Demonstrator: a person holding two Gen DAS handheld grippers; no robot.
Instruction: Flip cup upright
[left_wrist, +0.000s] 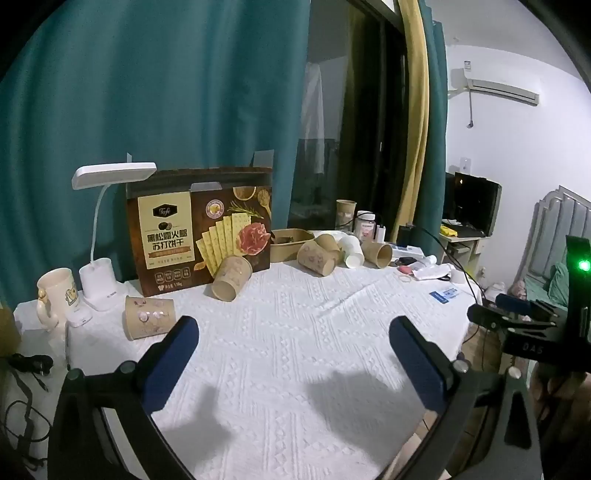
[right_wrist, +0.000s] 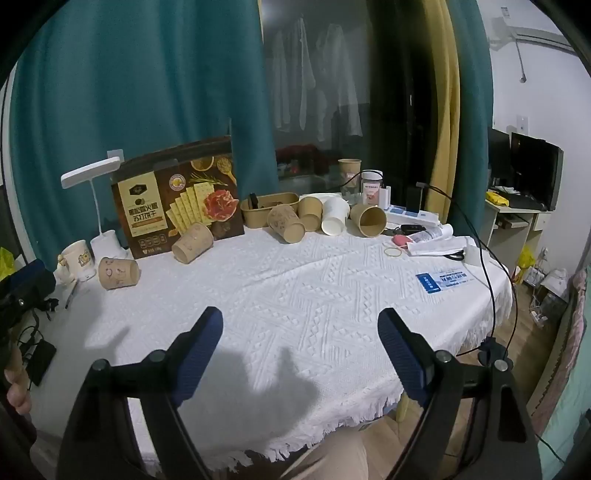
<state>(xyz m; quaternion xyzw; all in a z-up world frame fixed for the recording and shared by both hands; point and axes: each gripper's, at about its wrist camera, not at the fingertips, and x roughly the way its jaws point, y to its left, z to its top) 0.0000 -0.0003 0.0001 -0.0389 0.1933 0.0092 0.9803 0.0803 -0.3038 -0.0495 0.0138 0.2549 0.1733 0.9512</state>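
Note:
Several brown paper cups lie on their sides on the white tablecloth. One cup lies at the left, just beyond my left gripper's left finger. Another leans in front of the cracker box. A cluster of tipped cups with a white cup lies at the back. One brown cup stands upright at the far back. My left gripper is open and empty above the cloth. My right gripper is open and empty.
A cracker box, a white desk lamp, and a ceramic mug stand at the back left. A brown tray, a jar, papers, a blue card and a cable lie at the right. The table edge is near.

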